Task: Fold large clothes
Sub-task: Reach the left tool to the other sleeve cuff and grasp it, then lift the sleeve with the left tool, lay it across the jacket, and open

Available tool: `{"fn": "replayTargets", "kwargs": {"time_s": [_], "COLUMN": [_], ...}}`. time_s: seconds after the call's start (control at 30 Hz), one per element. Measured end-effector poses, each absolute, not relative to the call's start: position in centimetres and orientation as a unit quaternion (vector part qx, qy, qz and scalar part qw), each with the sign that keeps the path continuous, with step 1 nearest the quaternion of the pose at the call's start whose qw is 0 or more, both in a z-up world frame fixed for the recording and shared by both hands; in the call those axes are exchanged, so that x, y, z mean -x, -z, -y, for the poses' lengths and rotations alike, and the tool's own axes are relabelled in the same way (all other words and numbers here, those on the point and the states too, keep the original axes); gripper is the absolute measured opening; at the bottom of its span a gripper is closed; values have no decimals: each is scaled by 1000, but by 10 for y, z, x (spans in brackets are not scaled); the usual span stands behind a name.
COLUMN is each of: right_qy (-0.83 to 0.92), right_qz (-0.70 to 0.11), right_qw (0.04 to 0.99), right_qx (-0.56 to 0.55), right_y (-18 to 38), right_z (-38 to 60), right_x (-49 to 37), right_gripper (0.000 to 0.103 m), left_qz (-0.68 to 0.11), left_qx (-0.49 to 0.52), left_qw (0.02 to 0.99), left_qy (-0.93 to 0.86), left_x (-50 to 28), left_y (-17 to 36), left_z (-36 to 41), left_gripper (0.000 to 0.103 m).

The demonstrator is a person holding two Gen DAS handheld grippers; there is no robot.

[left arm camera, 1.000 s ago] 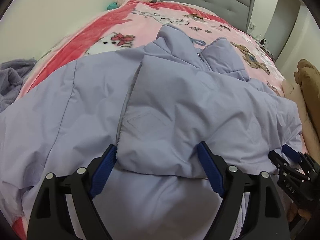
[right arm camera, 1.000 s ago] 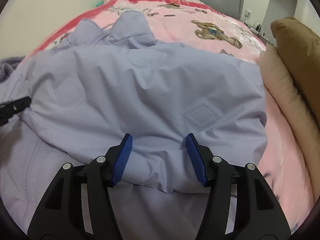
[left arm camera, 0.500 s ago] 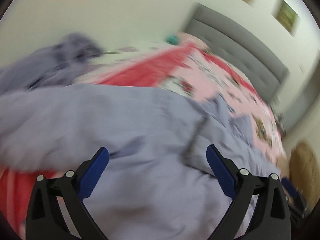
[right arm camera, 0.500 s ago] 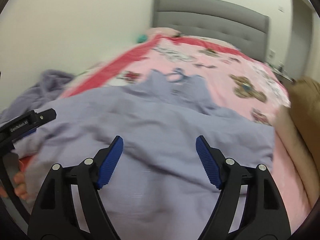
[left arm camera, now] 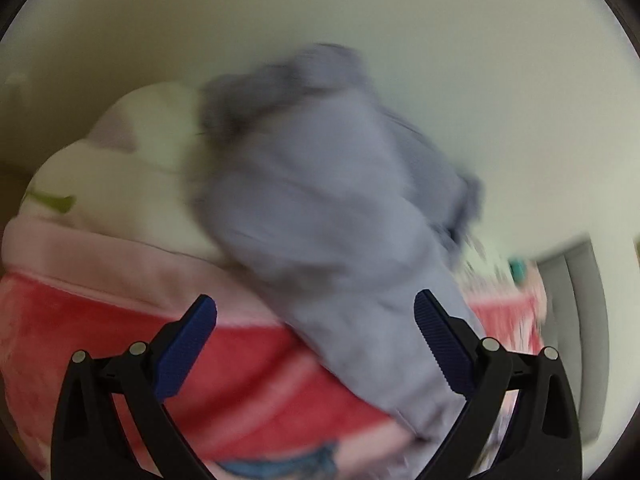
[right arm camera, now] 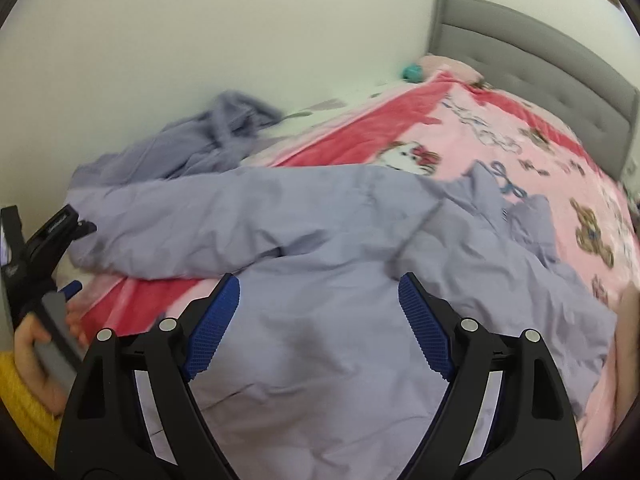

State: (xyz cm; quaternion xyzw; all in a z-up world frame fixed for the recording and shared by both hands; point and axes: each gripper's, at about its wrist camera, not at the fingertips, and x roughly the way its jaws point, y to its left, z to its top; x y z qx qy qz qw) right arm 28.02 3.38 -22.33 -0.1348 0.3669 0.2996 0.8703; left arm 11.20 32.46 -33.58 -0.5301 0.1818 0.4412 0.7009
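Observation:
A large lilac padded jacket (right arm camera: 340, 264) lies spread on the pink and red blanket (right arm camera: 516, 120) of the bed, one sleeve stretched out to the left. My right gripper (right arm camera: 318, 324) is open and empty, held above the jacket's lower part. My left gripper (left arm camera: 316, 340) is open and empty, pointing at the bed's left side; the view is blurred by motion. A crumpled lilac-grey garment (left arm camera: 332, 200) lies ahead of it and also shows in the right wrist view (right arm camera: 192, 148). The left gripper's body (right arm camera: 44, 248) shows at the far left in the right wrist view.
The white wall (right arm camera: 200, 40) runs along the bed's left side. A grey padded headboard (right arm camera: 532, 60) stands at the far end. A pale cream bedding fold (left arm camera: 120, 176) lies beside the crumpled garment.
Both grippers have let go of the jacket and lifted away. The left gripper has swung sharply left to the crumpled garment by the wall. The jacket's left sleeve lies unfolded outward.

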Motion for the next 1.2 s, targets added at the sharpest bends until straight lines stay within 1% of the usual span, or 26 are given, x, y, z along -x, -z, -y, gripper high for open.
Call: {"fn": "replayTargets", "kwargs": {"time_s": [0.1,0.2,0.33,0.43,0.67,0.73,0.8,0.87,0.93,1.0,1.03,1.1,1.13,1.17,1.2], "right_qy": [-315,-316,-305,-301,-291,-291,-286,-283,-283,-283,-283,-284,-285,-285,-283], "right_qz": [-359,-364,-380,-382,-386,-387,-393,-397,-398,-396,-398,-401,-402,-402,-403], "right_qw": [863,861,861,862,863,863,862,861,861,862,860,859,859,859,859], "right_qx": [163,159,143,141,148,146,144,144,143,144,144,143,141,140,138], "right_y": [219,220,223,223,222,222,223,224,224,224,224,226,227,227,228], "right_z": [-55,-65,-68,-66,-56,-50,-45,-42,-39,-37,-37,-36,-35,-34,-32], "right_x": [-267,-267,-272,-273,-271,-270,-269,-268,-266,-264,-263,-263,-262,-262,-262], "right_gripper": [78,78,78,78,79,79,79,79,79,79,79,79,79,79,79], "left_qz": [-177,-159,-142,-130,-132,-127,-120,-121,-126,-139,-146,-158,-161,-168,-168], "left_qx": [569,589,561,564,556,550,545,539,535,513,496,455,437,417,406], "left_qw": [670,656,673,676,685,690,696,704,707,722,733,756,766,777,786], "left_qy": [-444,-445,-461,-456,-452,-452,-451,-446,-445,-443,-441,-444,-443,-441,-435], "left_x": [-104,-104,-115,-114,-102,-100,-98,-99,-99,-101,-104,-110,-113,-117,-120], "left_y": [359,373,374,375,384,379,374,373,374,367,361,344,335,324,315], "left_z": [-346,-358,-363,-368,-380,-374,-369,-369,-370,-369,-368,-364,-362,-358,-355], "left_gripper": [97,97,97,97,97,90,80,78,72,45,41,28,24,18,16]}}
